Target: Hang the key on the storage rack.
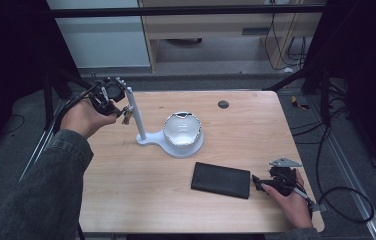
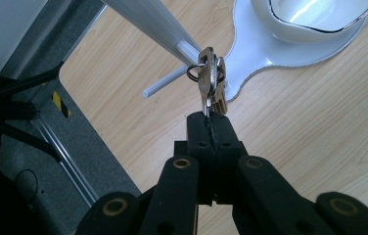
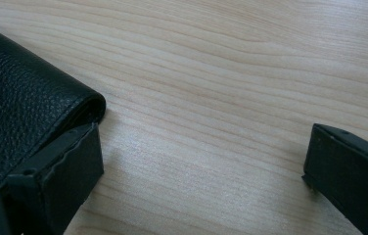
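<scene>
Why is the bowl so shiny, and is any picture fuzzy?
High view: the bowl is washed out by glare and the room edges are dark. Left gripper view: keys look sharp, a bright streak gleams on the bowl. Right gripper view: the wallet and table look soft close up.

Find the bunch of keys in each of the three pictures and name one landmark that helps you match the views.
High view: the keys hang left of centre, beside the white stand's post, at the left hand-held gripper.
Left gripper view: upper centre, ring on the peg, tips pinched by the black jaws.
Right gripper view: not in it.
Shared landmark: the white stand.
</scene>
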The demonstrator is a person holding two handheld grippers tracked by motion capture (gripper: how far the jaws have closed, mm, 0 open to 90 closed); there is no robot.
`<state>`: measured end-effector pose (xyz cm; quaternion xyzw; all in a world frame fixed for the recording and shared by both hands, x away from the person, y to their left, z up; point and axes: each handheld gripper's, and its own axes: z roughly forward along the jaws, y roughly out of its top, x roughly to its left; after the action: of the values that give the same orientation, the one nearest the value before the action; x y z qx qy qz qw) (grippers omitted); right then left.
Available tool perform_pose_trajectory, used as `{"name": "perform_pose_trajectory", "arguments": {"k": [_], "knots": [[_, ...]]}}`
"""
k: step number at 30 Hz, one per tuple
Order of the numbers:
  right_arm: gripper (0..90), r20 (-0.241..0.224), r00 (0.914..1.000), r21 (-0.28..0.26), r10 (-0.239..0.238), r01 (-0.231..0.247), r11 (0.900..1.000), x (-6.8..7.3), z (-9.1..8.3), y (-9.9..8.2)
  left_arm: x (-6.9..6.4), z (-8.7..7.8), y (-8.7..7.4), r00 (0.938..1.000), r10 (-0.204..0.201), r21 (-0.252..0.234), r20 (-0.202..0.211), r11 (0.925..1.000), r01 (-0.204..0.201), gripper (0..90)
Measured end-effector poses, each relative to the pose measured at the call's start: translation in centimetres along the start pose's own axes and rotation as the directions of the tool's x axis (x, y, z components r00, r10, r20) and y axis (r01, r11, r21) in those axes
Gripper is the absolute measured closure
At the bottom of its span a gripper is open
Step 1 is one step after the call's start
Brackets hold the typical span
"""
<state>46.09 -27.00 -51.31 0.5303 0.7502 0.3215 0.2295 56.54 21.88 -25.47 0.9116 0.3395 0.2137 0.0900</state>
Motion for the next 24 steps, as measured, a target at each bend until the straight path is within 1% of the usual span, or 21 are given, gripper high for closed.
{"name": "perform_pose_trajectory", "arguments": {"k": [2, 6, 12, 18, 21, 23, 24], "knots": [[1.3, 0.000, 1.0000, 0.000, 0.000, 0.000, 1.0000, 0.00, 0.00, 0.00, -0.07, 0.14, 0.06, 1.0000, 0.000, 0.001, -0.006, 1.0000, 0.000, 89.0], [1.3, 0.000, 1.0000, 0.000, 0.000, 0.000, 1.0000, 0.00, 0.00, 0.00, -0.03, 0.16, 0.10, 1.0000, -0.001, 0.004, -0.003, 1.0000, 0.001, 89.1], [1.3, 0.000, 1.0000, 0.000, 0.000, 0.000, 1.0000, 0.00, 0.00, 0.00, -0.03, -0.03, -0.07, 1.0000, -0.001, -0.007, 0.000, 1.0000, 0.001, 89.1], [1.3, 0.000, 1.0000, 0.000, 0.000, 0.000, 1.0000, 0.00, 0.00, 0.00, -0.20, -0.18, -0.16, 1.0000, 0.007, -0.006, 0.001, 1.0000, -0.007, 89.0], [1.3, 0.000, 1.0000, 0.000, 0.000, 0.000, 1.0000, 0.00, 0.00, 0.00, -0.28, -0.36, -0.14, 1.0000, 0.005, -0.017, 0.007, 0.9998, -0.005, 89.0], [1.3, -0.002, 1.0000, -0.001, 0.001, -0.001, 1.0000, 0.02, 0.00, 0.00, -0.45, -0.44, -0.03, 0.9999, 0.011, -0.018, 0.007, 0.9998, -0.011, 89.1], [1.3, -0.002, 1.0000, -0.001, 0.002, -0.002, 1.0000, 0.03, 0.00, 0.00, -0.54, -0.46, 0.06, 0.9999, 0.014, -0.019, 0.000, 0.9997, -0.014, 89.1]]}}
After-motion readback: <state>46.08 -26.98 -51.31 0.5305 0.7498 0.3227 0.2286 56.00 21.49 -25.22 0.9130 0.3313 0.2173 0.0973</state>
